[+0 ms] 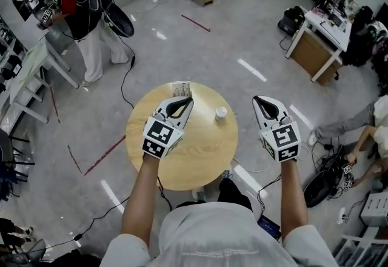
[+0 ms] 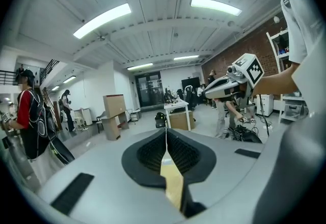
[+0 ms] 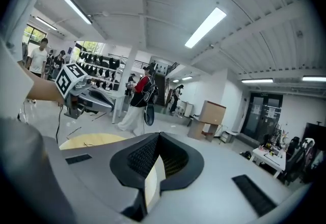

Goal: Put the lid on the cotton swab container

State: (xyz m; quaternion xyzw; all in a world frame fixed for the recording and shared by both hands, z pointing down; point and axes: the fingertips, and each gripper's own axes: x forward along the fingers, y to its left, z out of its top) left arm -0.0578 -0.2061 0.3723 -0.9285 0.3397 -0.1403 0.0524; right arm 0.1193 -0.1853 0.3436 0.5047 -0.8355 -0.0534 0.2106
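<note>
A small white round container [image 1: 221, 113] stands on the round wooden table [image 1: 200, 162], right of the table's middle. I cannot tell whether a lid sits on it. My left gripper [image 1: 189, 99] hovers over the table's far left part, jaws shut and empty [image 2: 165, 130]. My right gripper [image 1: 255, 99] hangs beyond the table's right edge, to the right of the container, also shut with nothing between its jaws [image 3: 159, 134]. Both gripper views look out level across the room. Neither shows the container.
A pale patterned box [image 1: 180, 87] lies at the table's far edge, partly hidden by the left gripper. A person in red and black [image 1: 85, 11] stands at a bench far left. Another person [image 1: 370, 120] crouches at right. Cables and desks lie on the grey floor around.
</note>
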